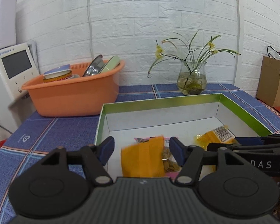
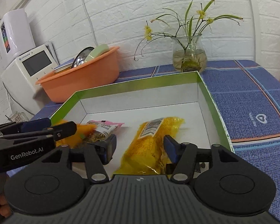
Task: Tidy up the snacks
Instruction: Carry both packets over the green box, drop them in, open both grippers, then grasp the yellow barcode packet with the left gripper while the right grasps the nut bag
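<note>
A shallow box with a green rim (image 1: 158,100) (image 2: 140,84) and white inside lies on the blue checked cloth. My left gripper (image 1: 141,149) hangs over its near left part, jaws apart. An orange snack packet (image 1: 141,158) sits between the pads, slightly blurred, with neither pad pressing on it. A pink-edged clear packet (image 2: 106,127) of brownish pieces lies right beside it. My right gripper (image 2: 140,145) stands wide open astride a yellow packet with a barcode (image 2: 149,145) (image 1: 214,136) on the box floor. Each gripper shows at the edge of the other's view: the right gripper (image 1: 233,143), the left gripper (image 2: 59,126).
An orange basin (image 1: 71,97) holding bowls and plates stands behind the box on the left, beside a white appliance (image 1: 11,74). A glass vase with a plant (image 1: 192,80) is at the back. A brown paper bag (image 1: 274,82) stands far right. Part of a hand (image 2: 0,207) shows low left.
</note>
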The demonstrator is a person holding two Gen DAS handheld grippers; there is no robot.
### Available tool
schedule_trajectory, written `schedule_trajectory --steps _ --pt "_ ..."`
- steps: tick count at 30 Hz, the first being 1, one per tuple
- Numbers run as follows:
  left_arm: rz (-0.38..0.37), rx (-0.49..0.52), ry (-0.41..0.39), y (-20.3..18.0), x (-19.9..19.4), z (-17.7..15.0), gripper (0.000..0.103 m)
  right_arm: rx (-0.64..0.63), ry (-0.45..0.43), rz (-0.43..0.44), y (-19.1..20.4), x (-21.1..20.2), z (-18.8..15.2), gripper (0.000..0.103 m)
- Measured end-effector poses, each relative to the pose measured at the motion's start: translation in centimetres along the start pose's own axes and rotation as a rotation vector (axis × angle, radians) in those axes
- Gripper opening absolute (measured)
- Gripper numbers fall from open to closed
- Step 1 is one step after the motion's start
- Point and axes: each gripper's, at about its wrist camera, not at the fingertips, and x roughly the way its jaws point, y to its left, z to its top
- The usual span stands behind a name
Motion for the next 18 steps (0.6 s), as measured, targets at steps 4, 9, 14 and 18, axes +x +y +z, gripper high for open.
schedule_trajectory --steps 4,9,14,18 --pt "0.018 -0.005 -0.003 0.5 -1.2 0.5 0.069 0.014 -0.055 0.011 -0.1 -1.5 0.5 0.103" --pt "0.031 0.001 -0.014 1.3 -5.2 0.2 0.073 0.009 -0.143 -0.024 -0.6 -4.9 1.9 0.103" --pt "-0.068 -0.01 -0.019 1.5 -11.0 -2.9 0.08 0.003 -0.211 -0.09 -2.0 -9.5 2.2 0.103" --pt "-0.094 0.018 -0.065 -0.2 -14.2 -5.3 0.103 0.014 -0.12 -0.153 -4.0 -11.6 -0.1 0.103"
